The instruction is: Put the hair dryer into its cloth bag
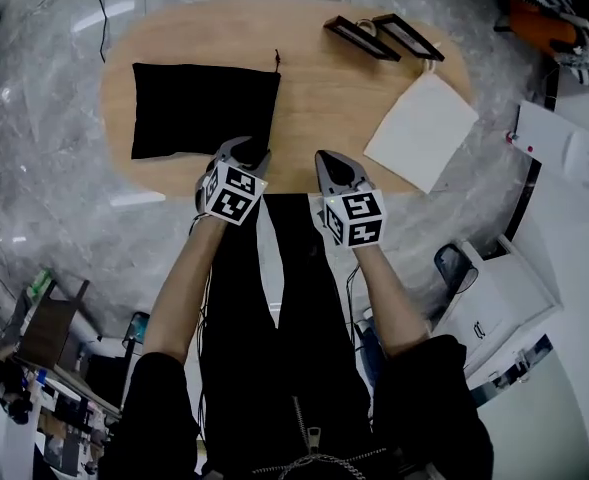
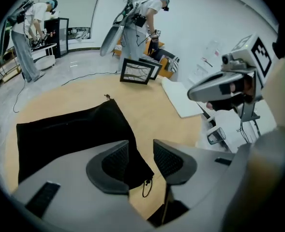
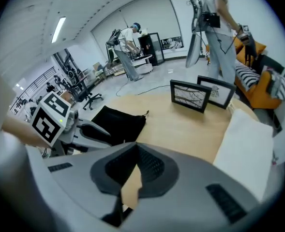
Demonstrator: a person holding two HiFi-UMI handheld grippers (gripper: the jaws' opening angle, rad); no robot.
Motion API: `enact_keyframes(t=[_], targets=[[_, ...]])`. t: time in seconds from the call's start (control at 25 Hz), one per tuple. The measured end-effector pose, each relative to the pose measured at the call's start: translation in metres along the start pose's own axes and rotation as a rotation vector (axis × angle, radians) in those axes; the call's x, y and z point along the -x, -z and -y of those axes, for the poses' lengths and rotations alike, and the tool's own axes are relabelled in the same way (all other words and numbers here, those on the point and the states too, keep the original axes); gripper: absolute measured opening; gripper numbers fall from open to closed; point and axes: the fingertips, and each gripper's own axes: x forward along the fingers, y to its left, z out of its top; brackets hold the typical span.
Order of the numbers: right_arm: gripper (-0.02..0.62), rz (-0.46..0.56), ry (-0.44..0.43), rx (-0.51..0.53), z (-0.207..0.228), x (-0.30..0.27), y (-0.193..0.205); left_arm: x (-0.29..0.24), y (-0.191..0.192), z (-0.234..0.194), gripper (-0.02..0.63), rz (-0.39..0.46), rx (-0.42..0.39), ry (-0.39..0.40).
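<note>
Head view showed the bag (image 1: 202, 108) flat at the left of the table (image 1: 324, 98). Only the gripper views showed the left claw (image 2: 141, 153) spread above the bag's corner and the right claw (image 3: 135, 149) closed on nothing.

Two black picture frames (image 1: 360, 39) stand at the oval wooden worktop's (image 1: 324, 98) far edge; a white sheet (image 1: 421, 130) lies at its right end.

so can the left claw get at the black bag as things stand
Probably yes: the left claw is open right at the near corner of the black bag, nothing between.
</note>
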Motion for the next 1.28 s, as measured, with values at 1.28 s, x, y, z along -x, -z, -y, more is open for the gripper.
enact_keyframes(t=[1.28], targets=[[0.009, 0.522, -0.048, -0.008, -0.166, 0.281, -0.102, 0.346, -0.096, 0.149, 0.02, 0.557, -0.033, -0.277]])
